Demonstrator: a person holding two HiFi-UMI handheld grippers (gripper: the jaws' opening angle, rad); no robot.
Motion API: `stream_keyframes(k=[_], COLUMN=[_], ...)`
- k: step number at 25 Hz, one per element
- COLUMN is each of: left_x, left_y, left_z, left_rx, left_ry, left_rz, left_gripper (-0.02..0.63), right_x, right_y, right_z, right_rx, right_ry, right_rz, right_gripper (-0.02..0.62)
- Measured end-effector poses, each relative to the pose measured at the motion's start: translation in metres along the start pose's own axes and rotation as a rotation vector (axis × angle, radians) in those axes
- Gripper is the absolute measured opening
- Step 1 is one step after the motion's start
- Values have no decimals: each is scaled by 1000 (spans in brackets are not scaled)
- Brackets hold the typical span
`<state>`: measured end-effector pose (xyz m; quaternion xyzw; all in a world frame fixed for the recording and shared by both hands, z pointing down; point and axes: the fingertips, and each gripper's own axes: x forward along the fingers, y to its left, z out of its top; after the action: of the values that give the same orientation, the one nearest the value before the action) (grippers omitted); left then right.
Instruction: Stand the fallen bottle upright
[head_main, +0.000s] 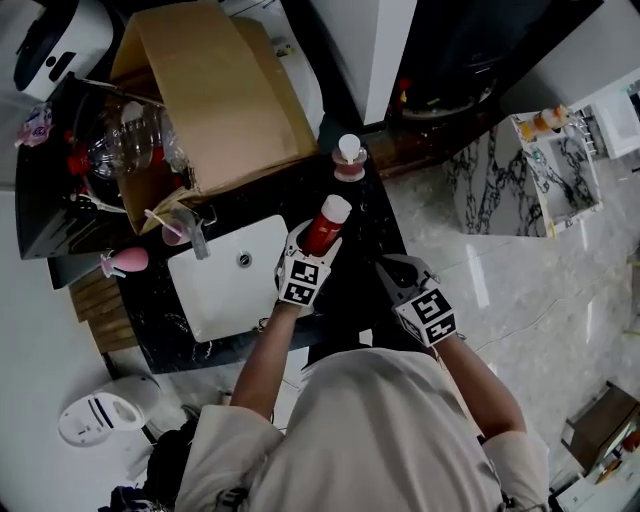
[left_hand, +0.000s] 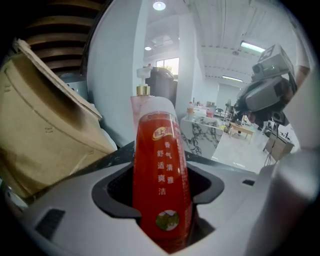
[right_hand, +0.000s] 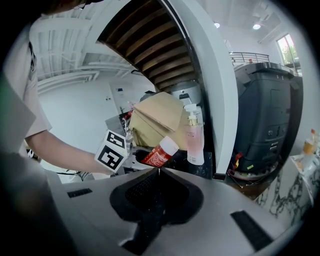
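At upper left of the head view sits the cardboard box (head_main: 225, 90); mid-frame, the left gripper (head_main: 314, 243) clamps the red bottle (head_main: 324, 226). Only the right gripper view shows that bottle tilted, and the right gripper (right_hand: 159, 171) clenched on nothing.

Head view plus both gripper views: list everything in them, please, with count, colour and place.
red bottle: 1, red with white cap, tilted, in the left gripper
pump bottle: 1, pink, upright on the counter beyond it
cardboard box: 1, brown, counter's far left
sink: 1, white, left of the left gripper
counter: 1, black
left gripper: 1, grey, shut on the red bottle
right gripper: 1, grey, jaws together, empty, right of the left one
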<state>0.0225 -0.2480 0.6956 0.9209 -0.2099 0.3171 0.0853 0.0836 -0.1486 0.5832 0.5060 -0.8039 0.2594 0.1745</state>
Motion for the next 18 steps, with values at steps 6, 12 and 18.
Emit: stream_keyframes(k=[6,12,18], left_x=[-3,1,5], left_y=[6,12,18], left_z=[4,8,12], left_rx=[-89,-124,-150], left_ry=[-119,-202,-240], left_rz=[32,82,127], left_gripper=[282,282,282], right_x=[10,17,22], right_y=[8,13,12], right_z=[-5,-11,-12], right_rx=[-9,-17,-17], right_ry=[20,36,41], right_rz=[15,26,29], right_gripper=[32,32,32])
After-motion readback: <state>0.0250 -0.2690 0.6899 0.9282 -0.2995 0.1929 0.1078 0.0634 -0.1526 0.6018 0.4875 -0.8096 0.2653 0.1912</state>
